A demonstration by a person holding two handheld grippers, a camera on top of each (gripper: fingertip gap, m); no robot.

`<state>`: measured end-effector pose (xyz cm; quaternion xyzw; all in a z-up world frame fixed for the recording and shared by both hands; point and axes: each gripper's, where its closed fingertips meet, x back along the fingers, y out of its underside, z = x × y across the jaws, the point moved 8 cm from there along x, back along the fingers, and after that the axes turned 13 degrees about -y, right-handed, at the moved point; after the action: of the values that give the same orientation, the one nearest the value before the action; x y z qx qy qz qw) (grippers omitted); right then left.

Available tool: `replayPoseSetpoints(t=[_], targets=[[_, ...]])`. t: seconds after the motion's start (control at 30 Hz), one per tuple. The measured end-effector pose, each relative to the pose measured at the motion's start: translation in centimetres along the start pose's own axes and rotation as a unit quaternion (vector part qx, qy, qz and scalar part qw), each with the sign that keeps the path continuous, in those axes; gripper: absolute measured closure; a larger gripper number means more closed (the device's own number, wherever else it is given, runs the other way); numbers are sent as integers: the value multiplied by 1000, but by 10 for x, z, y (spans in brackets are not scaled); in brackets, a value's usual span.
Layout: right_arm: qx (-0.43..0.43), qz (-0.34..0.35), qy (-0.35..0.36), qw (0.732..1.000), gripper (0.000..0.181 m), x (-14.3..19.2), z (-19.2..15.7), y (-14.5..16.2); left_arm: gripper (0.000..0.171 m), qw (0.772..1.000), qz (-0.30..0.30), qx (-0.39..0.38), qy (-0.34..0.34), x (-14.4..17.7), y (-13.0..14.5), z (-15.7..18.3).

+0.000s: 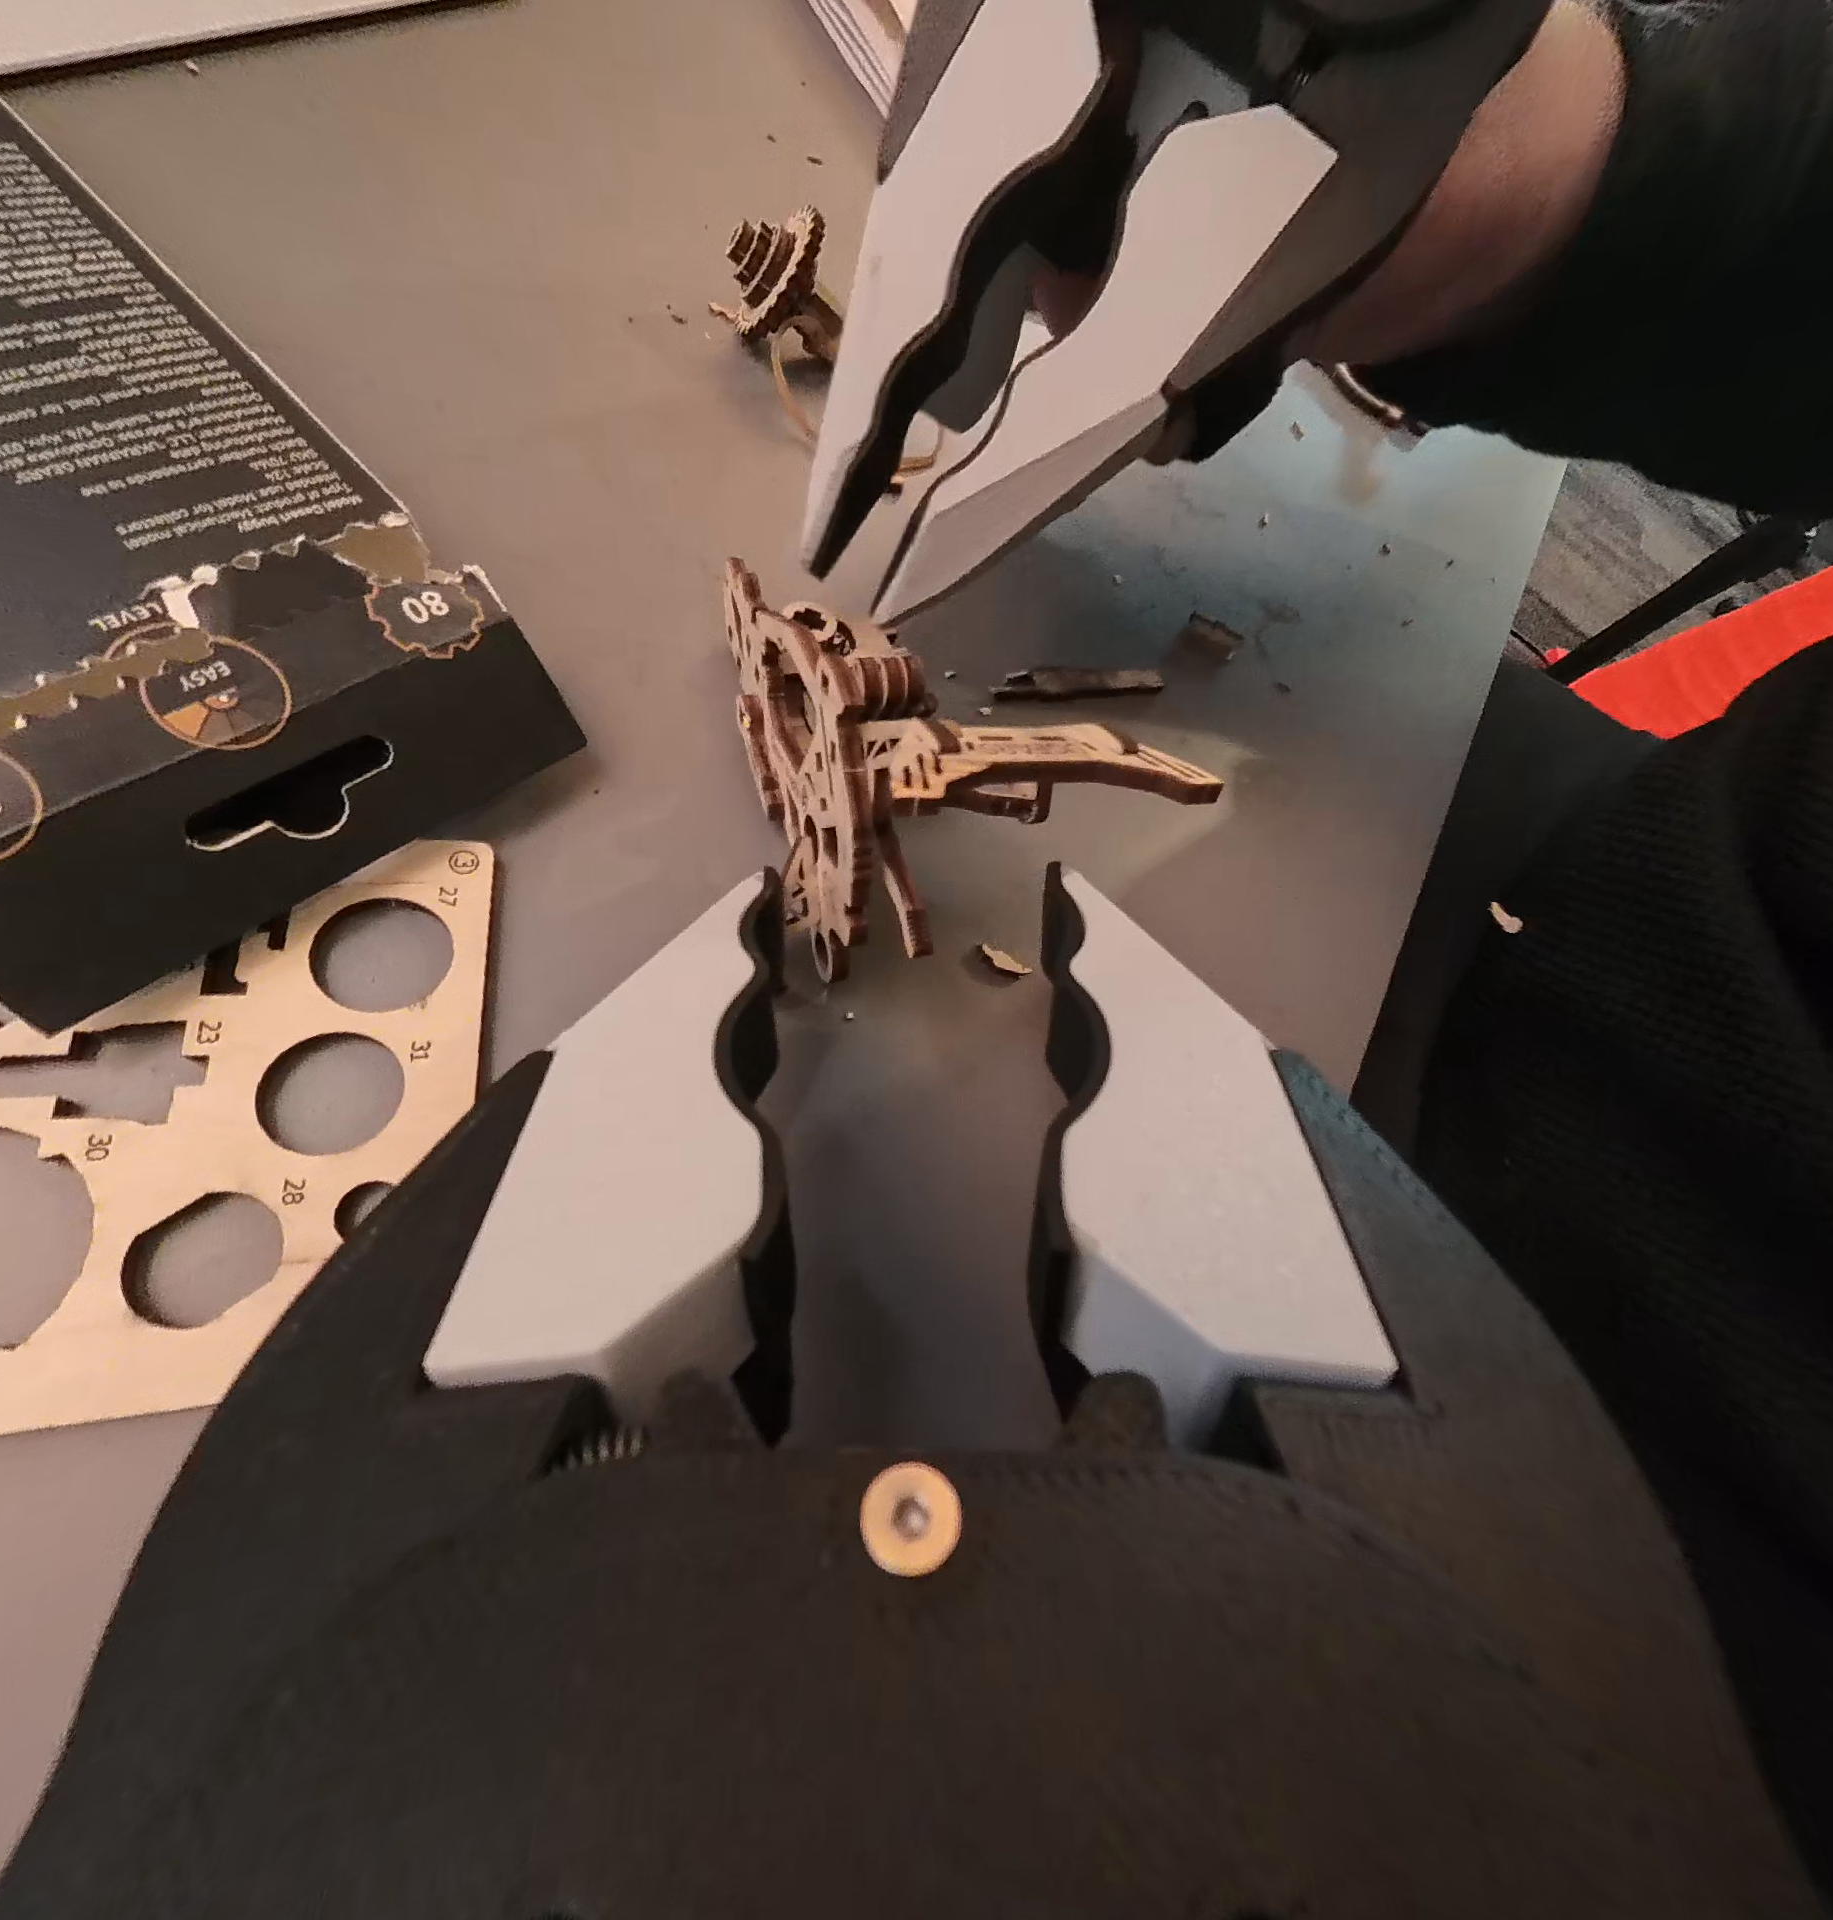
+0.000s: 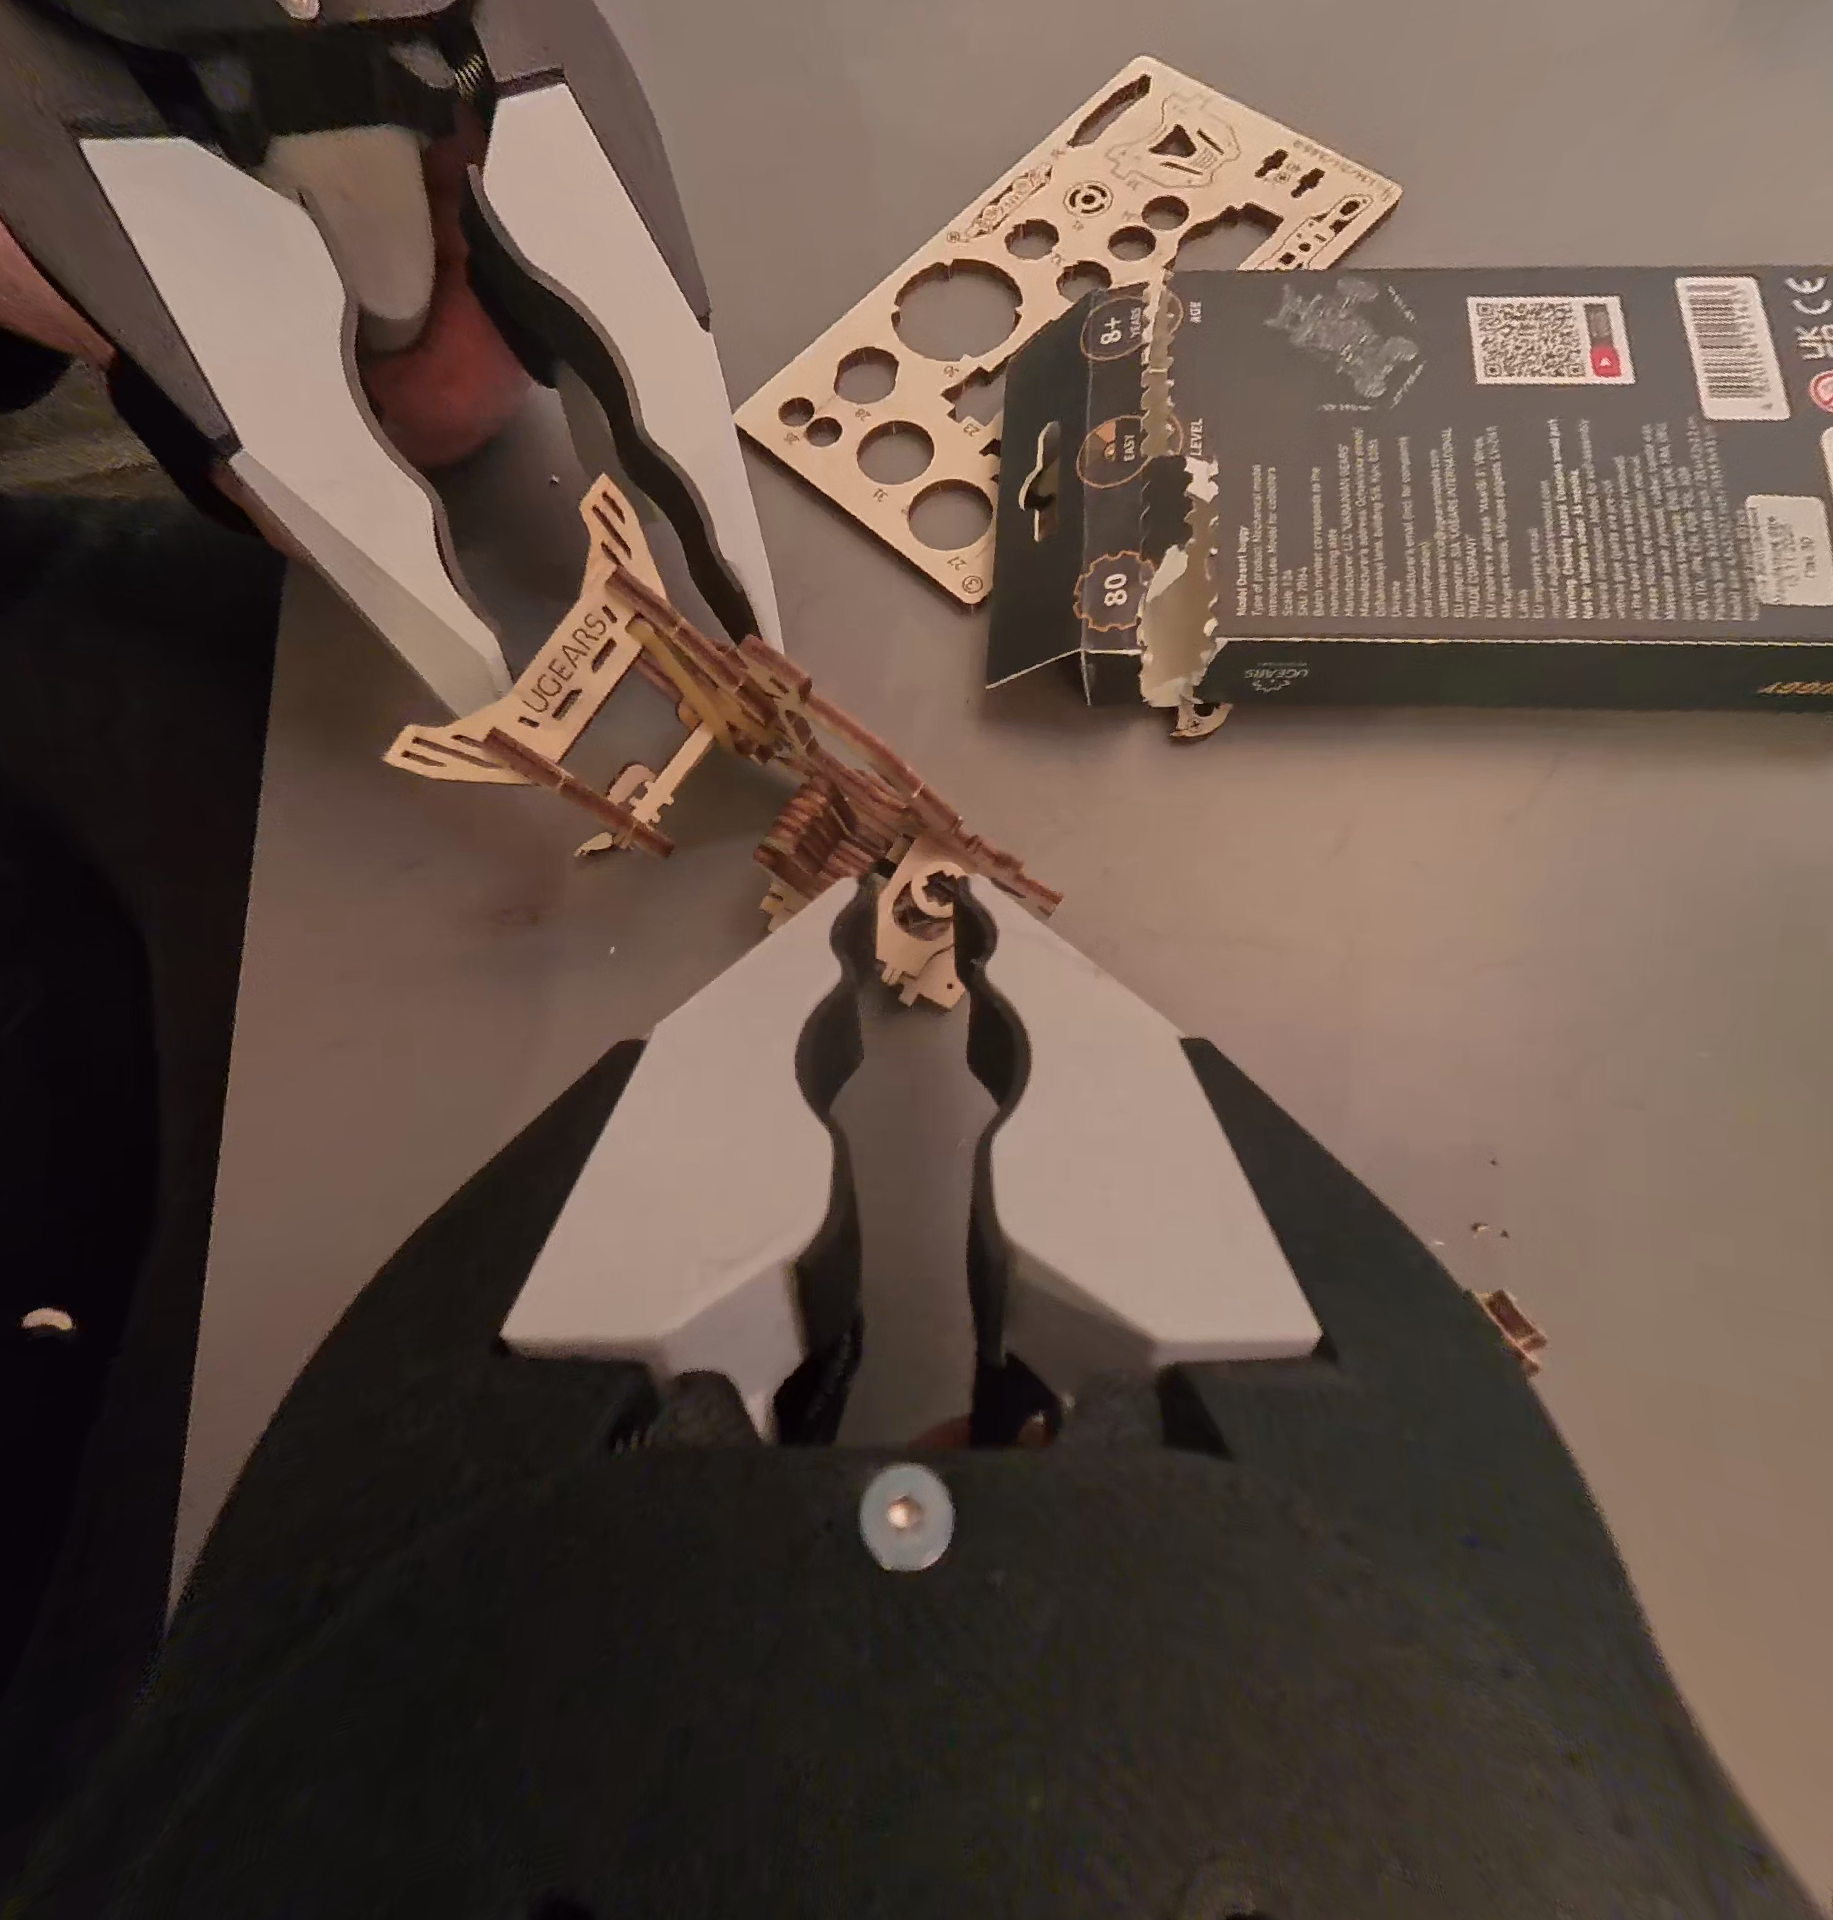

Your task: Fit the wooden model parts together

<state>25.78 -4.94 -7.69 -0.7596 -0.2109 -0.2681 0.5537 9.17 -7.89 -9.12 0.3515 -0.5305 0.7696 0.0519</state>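
Note:
A part-built wooden model (image 1: 829, 748) of laser-cut plywood stands tilted on the grey table (image 1: 527, 312). My left gripper (image 1: 912, 894) is open, its fingers wide apart on either side of the model's near end. In the right wrist view the left gripper (image 2: 621, 655) straddles the model's flat lettered plate (image 2: 559, 675). My right gripper (image 2: 914, 920) is shut on a small light wooden piece at the model's (image 2: 787, 748) other end. In the left wrist view the right gripper (image 1: 855, 587) comes down from above, its tips close together on the model's far end.
A torn black cardboard box (image 1: 164, 582) (image 2: 1463, 499) lies on an emptied plywood parts sheet (image 1: 268, 1122) (image 2: 1047, 281). A small stack of wooden gears (image 1: 777, 265) sits farther back. Wood scraps (image 1: 1078, 683) lie near the table's edge, beside a person's dark clothing. My right fingertips sit around 6 cm from my left ones.

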Motion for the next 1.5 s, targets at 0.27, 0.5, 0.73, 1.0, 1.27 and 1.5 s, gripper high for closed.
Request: replayPoseSetpoints(t=[0.27, 0.5, 0.73, 1.0, 1.27, 1.5], targets=[[-4, 6, 3, 1000, 165, -4, 3, 0, 124, 1000, 0, 1, 2, 0, 0, 0], [7, -7, 1, 1000, 181, -5, 4, 2, 125, 1000, 0, -2, 0, -1, 0, 0], [3, 6, 16, 1000, 167, 2, 5, 1, 125, 1000, 1, -1, 2, -1, 0, 0], [1, -7, -6, 1000, 173, -6, 5, 5, 125, 1000, 1, -1, 3, -1, 1, 0], [8, -17, -4, 1000, 172, -6, 3, 6, 126, 1000, 1, -1, 3, -1, 1, 0], [14, -24, -2, 1000, 171, -6, 1, 5, 127, 1000, 0, -1, 3, -1, 1, 0]])
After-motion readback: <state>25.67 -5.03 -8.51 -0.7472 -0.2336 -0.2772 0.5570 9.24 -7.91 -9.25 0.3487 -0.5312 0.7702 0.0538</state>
